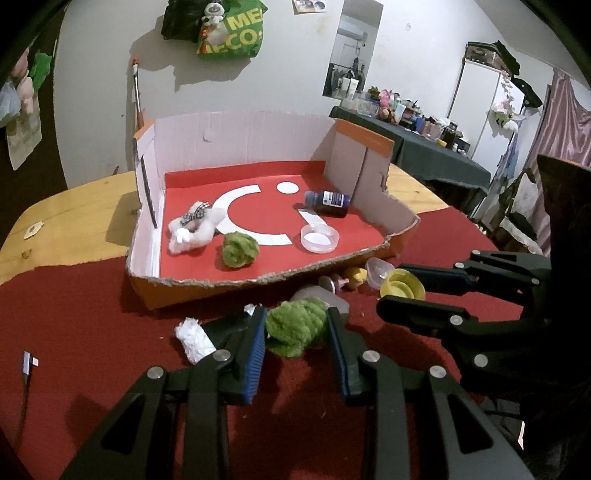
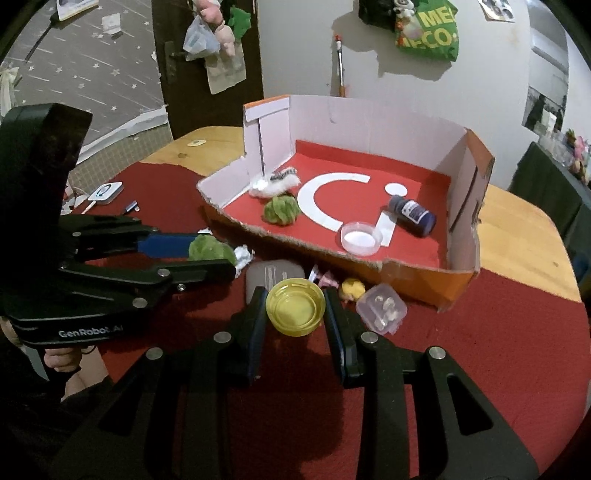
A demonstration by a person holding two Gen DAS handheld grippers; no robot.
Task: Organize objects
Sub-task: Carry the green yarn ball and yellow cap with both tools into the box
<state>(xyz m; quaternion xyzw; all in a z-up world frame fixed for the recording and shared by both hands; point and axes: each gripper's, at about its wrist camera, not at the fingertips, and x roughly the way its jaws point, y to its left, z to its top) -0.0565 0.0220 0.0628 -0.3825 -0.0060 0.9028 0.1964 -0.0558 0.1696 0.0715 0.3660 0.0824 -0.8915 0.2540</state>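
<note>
Plainly, left gripper point(image 2: 212, 254) reads "GenRobot.AI"; green bag point(image 2: 428, 31) shows "ME", "ECO"

Black tongs point(image 1: 297, 328), blue pads point(image 1: 255, 354), silver screws.

the cardboard box point(image 2: 458, 284) has a low torn front edge, open from above; its back and side walls stand tall. inside, bare red floor lies between the green pom-pom point(image 2: 281, 209) and the clear dish point(image 2: 360, 238). before the box, a grey case point(image 2: 275, 275), yellow toy point(image 2: 352, 288) and clear container point(image 2: 382, 308) crowd the bench point(image 2: 517, 350).
</note>
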